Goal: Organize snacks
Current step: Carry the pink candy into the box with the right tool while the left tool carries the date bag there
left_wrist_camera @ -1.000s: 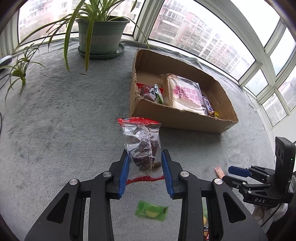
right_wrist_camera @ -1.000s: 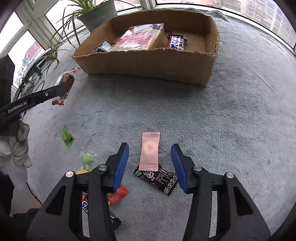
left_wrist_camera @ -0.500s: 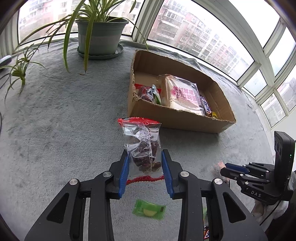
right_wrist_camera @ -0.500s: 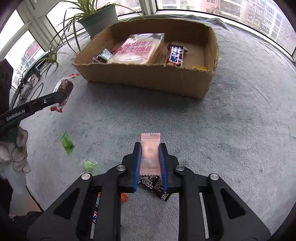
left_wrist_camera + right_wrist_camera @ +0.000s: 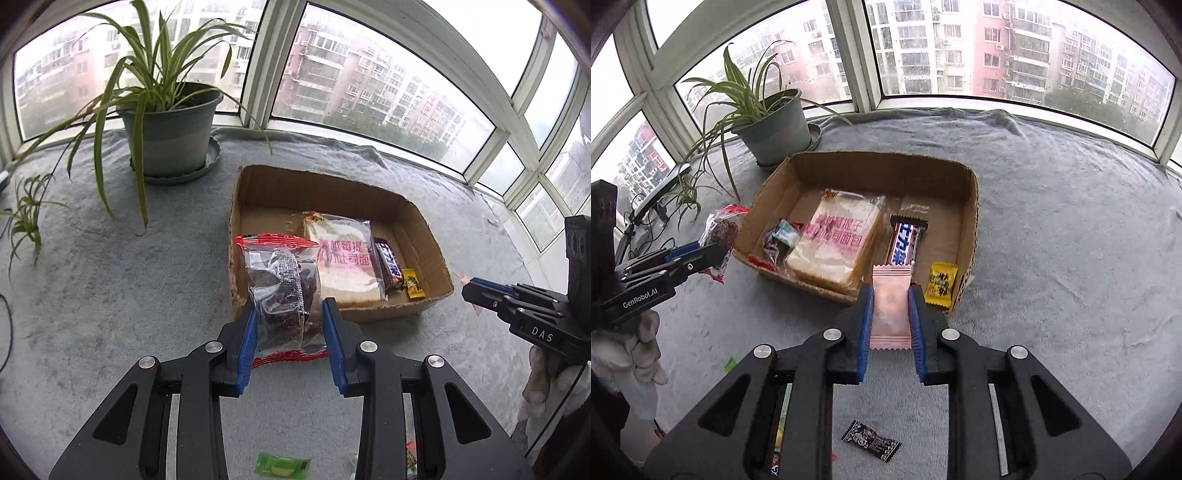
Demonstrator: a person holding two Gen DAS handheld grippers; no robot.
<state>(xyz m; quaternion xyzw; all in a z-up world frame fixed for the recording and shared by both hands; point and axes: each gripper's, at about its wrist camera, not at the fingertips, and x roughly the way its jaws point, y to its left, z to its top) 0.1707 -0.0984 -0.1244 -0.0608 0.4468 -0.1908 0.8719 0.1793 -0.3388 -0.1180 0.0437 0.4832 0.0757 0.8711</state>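
Observation:
My left gripper [image 5: 290,314] is shut on a clear red-edged bag of dark dried fruit [image 5: 282,284], held in the air in front of the cardboard box's [image 5: 413,210] near-left corner. My right gripper [image 5: 890,295] is shut on a pink candy packet [image 5: 891,295], held up at the box's [image 5: 971,206] near wall. The box holds a bread pack [image 5: 836,243], a chocolate bar [image 5: 905,243], a yellow candy [image 5: 941,282] and a small clear bag [image 5: 777,240]. The left gripper also shows in the right wrist view [image 5: 701,253], the right gripper in the left wrist view [image 5: 476,291].
A grey blanket [image 5: 1071,240] covers the sill. A potted spider plant [image 5: 170,125] stands behind the box at left. Loose on the blanket: a green candy [image 5: 282,463], a black wrapper [image 5: 870,441], more packets under my right gripper. Cables [image 5: 642,218] lie at far left.
Both grippers rose and moved toward the box with their loads. The right gripper closed on the pink packet and lifted it off the blanket, leaving the black wrapper behind.

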